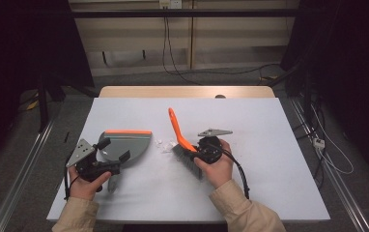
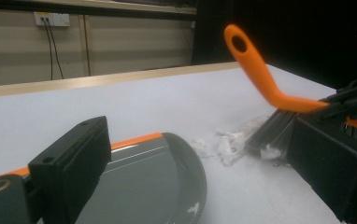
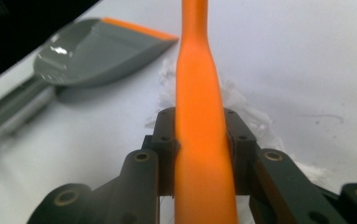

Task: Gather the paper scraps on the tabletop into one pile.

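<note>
Brush (image 1: 181, 140) and dustpan (image 1: 127, 143) show no readable writing or brand.

Brush (image 1: 181, 140): orange handle, dark grey bristles; dustpan (image 1: 127, 144): grey with orange front lip; scraps (image 1: 164, 146): white; table (image 1: 250, 125): pale grey top, light wood far edge; sleeves beige

Counter (image 1: 269, 188) with a pale grey top and a light wooden strip along its far edge. Directly on it: a grey dustpan (image 1: 129, 145) with an orange lip, left of centre; a small heap of white paper scraps (image 1: 165, 145) just right of the dustpan; brush bristles (image 1: 185, 159) touching the heap's right side.
</note>
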A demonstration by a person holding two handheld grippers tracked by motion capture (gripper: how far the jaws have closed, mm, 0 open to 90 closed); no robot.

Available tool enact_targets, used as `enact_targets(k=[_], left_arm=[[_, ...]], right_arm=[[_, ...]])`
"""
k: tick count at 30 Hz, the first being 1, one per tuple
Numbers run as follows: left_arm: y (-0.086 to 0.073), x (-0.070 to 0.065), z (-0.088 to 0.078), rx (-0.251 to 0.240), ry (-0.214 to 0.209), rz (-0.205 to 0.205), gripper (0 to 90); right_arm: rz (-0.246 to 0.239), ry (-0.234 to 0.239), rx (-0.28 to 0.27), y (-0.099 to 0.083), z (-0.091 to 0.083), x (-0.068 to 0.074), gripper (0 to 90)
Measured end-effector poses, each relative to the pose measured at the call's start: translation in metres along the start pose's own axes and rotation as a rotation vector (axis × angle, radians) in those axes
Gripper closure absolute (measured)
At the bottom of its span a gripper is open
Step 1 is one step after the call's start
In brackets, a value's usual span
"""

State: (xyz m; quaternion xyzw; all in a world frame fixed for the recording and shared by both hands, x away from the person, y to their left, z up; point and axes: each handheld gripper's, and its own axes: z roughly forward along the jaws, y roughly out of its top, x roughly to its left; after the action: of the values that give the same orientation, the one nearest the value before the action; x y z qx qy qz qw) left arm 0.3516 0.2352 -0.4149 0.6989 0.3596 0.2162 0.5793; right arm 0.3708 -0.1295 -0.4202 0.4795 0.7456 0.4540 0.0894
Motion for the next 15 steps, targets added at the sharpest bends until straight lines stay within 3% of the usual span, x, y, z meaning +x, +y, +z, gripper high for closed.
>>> enact_targets(k=[6, 11, 15], left_arm=[[0.0, 0.0, 0.0, 0.0, 0.005, -0.001, 6.4], [0.0, -0.001, 0.001, 0.001, 0.006, -0.001, 6.4], [0.0, 0.0, 0.002, 0.004, 0.002, 0.0, 6.4]], right_arm=[[-0.004, 0.012, -0.058, 0.012, -0.004, 0.006, 71.5], [-0.011, 0.015, -0.059, 0.019, 0.014, 0.017, 71.4], [0.01, 0.032, -0.055, 0.022, 0.033, 0.027, 71.5]])
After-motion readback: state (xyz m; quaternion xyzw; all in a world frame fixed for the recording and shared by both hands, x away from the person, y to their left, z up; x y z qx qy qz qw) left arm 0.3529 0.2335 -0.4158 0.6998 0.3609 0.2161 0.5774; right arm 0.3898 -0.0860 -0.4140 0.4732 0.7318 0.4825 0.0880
